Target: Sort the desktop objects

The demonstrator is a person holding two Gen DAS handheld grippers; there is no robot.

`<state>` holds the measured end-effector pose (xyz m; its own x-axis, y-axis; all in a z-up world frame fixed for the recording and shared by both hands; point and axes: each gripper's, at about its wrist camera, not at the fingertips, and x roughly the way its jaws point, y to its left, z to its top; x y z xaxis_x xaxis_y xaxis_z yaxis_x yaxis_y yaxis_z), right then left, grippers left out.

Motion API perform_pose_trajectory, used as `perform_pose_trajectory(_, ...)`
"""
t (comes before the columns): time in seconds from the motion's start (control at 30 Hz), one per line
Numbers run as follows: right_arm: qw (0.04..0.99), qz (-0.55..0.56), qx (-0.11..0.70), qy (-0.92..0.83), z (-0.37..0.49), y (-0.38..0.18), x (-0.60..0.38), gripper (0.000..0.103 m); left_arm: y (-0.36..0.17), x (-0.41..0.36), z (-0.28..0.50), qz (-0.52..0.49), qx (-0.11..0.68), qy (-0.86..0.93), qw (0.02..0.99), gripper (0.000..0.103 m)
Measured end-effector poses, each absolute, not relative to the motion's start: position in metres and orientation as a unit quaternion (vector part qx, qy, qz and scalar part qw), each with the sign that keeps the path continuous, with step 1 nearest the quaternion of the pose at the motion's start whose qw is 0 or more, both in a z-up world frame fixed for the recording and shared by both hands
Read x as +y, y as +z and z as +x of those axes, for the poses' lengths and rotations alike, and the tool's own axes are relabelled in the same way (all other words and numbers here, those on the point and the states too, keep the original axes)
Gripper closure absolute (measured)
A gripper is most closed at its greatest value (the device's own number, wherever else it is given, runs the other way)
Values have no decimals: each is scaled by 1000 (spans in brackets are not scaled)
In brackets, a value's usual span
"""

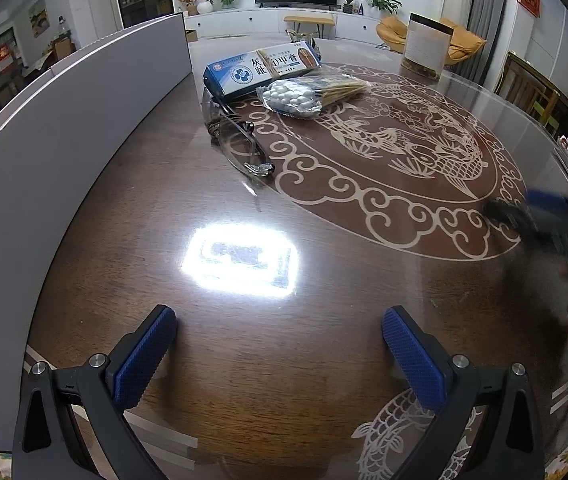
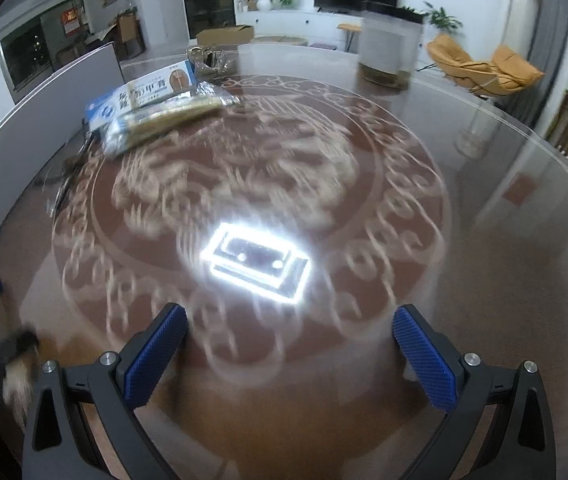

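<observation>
The left tongs (image 1: pixel 280 348) hang above the dark glossy surface (image 1: pixel 124 240) with their blue pads (image 1: pixel 146 356) wide apart and nothing between them. In the left wrist view, the things to sort lie together toward 11 and 12 o'clock: a blue and white box (image 1: pixel 262 70) farthest back, a clear bag of cotton swabs (image 1: pixel 308 94) leaning against its front edge, and a pair of glasses (image 1: pixel 240 140) just nearer, at about 11 o'clock, beside the grey partition (image 1: pixel 64 120). A tall clear container (image 1: pixel 428 46) stands well apart at 1 o'clock. A bright lamp reflection (image 1: pixel 240 258) sits straight ahead of the pads.

The right tongs (image 2: pixel 290 354) are also spread open and empty; that view is smeared by motion blur. There the box (image 2: pixel 144 94) and swab bag (image 2: pixel 164 120) lie at 10 to 11 o'clock, the container (image 2: pixel 390 42) at 1 o'clock. At 3 o'clock of the left view the right tongs show only as a dark blur.
</observation>
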<state>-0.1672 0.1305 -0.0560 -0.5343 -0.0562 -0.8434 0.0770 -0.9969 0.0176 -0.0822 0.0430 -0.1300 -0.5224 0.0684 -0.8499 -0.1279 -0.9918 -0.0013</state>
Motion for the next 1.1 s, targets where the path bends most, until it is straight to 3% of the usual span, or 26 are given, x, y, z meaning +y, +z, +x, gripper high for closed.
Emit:
perform_pose_trajectory(0.23,88,468,-39,-878,-278,-29,77,0,-130,41,-85,-480,26,875,50,0)
perform_pose_trajectory(0.5,88,476,72,-872,-350,-35,-4,0,-130,42,-85,-480,26,875,50,0)
perform_pose_trajectory(0.63,61,486,94,-867,-352,-54,0,1,-130,41,-87,-479,25,876,47,0)
perform_pose_trajectory(0.9,55,472,34,-879,-308,-57,48,4,-130,42,-87,-479,24,877,45,0)
perform_pose_trajectory(1.1,60,459,37,-886,-261,-55,78,4,-131,42,-86,-479,23,876,44,0)
